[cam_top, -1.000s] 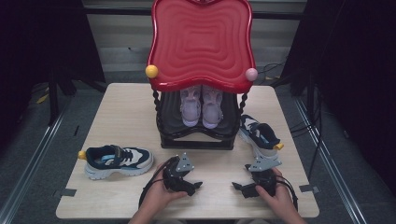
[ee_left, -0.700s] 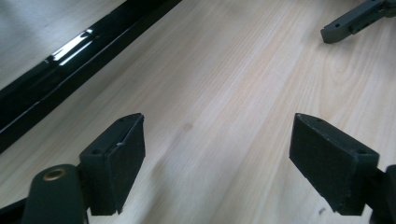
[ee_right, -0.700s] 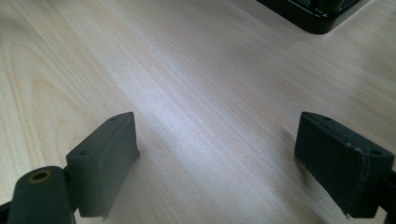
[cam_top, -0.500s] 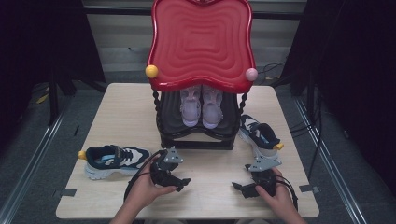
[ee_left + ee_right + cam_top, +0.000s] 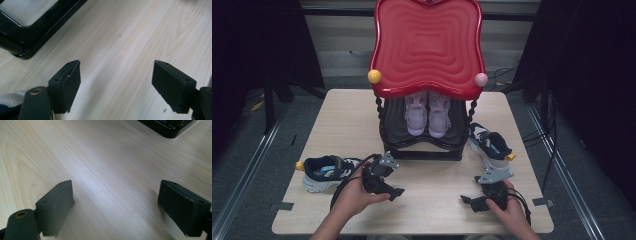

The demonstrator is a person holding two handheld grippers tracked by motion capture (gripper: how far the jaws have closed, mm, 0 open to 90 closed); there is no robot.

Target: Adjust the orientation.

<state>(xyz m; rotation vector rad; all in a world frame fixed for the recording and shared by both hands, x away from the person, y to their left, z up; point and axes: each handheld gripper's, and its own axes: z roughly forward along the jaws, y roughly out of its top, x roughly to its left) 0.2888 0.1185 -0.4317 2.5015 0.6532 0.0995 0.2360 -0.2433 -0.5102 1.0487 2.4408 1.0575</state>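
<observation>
the landmark is the black shoe rack (image 5: 422,147) under its red wavy top (image 5: 427,47), standing at the middle of the worktop (image 5: 347,115). a pale lilac pair of sneakers (image 5: 428,114) sits inside the rack, toes toward the person, apparently already stored. two dark sneakers with white soles lie outside it: the left sneaker (image 5: 324,172) on the worktop off the rack's front left corner, lying lengthwise with its yellow heel tab pointing away from the rack; the right sneaker (image 5: 489,147) against the rack's right side, angled. judged from this layout, both are waiting to be shelved.

the left claw (image 5: 384,182) hovers in front of the rack, just beside the left sneaker's toe, apart from it. its jaws have just been closing a little yet stand wide, nothing between them (the left gripper view shows bare wood in the gap, the rack's foot (image 5: 27,37) beyond). the sneaker lies to the claw's side, not yet within its gap.

the right claw (image 5: 474,202) rests low, in front of the rack's right corner, near the right sneaker's heel, jaws wide and empty.
</observation>
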